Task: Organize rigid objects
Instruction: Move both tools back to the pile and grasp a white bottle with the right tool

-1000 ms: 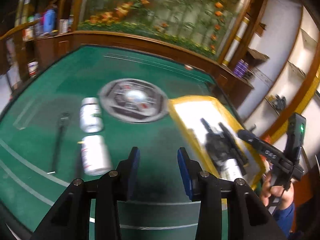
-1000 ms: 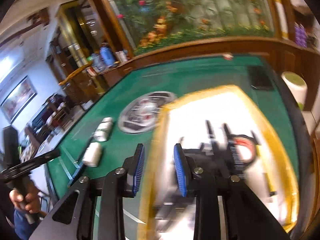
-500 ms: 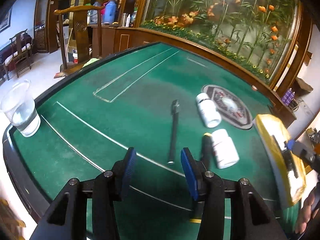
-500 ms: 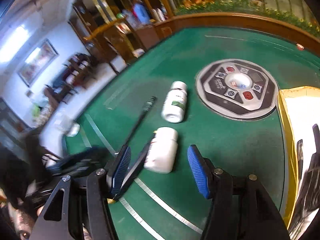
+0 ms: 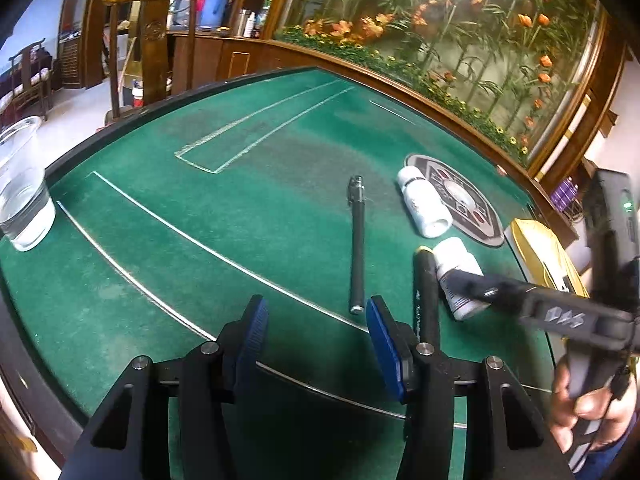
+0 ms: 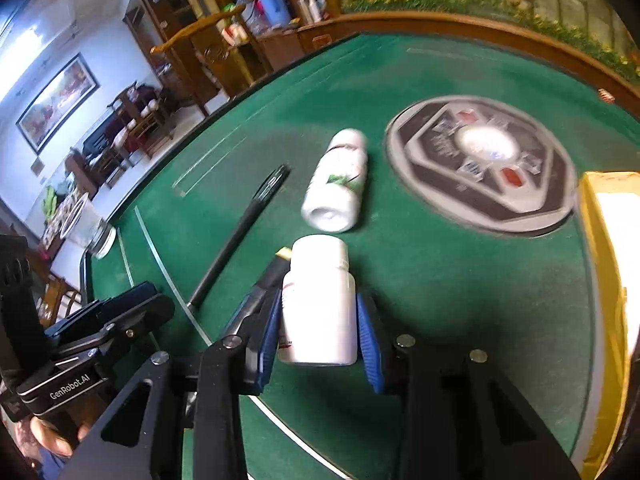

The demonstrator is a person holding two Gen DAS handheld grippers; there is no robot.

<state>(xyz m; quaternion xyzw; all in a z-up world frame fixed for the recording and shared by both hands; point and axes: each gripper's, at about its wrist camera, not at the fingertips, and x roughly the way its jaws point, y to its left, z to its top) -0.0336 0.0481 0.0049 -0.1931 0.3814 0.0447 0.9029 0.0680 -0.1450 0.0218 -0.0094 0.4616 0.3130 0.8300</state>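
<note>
While right gripper (image 6: 318, 330) grasps white bottle (image 6: 320, 304), left gripper (image 5: 314, 340) released over green felt table (image 5: 200, 216).

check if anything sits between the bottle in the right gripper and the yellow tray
Nothing visible does. The right gripper has its pads around the near white bottle, and only bare green felt lies between it and the yellow tray. The marker lies on the bottle's other side.

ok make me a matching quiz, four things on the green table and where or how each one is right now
Things:
1. near white bottle
2. far white bottle
3. black pen
4. plastic cup

States:
A. at the table's edge, holding water
B. between the right tongs' blue pads
C. lying beside the round centre panel
D. lying ahead of the open left tongs

Pairs: 1-B, 2-C, 3-D, 4-A
</note>
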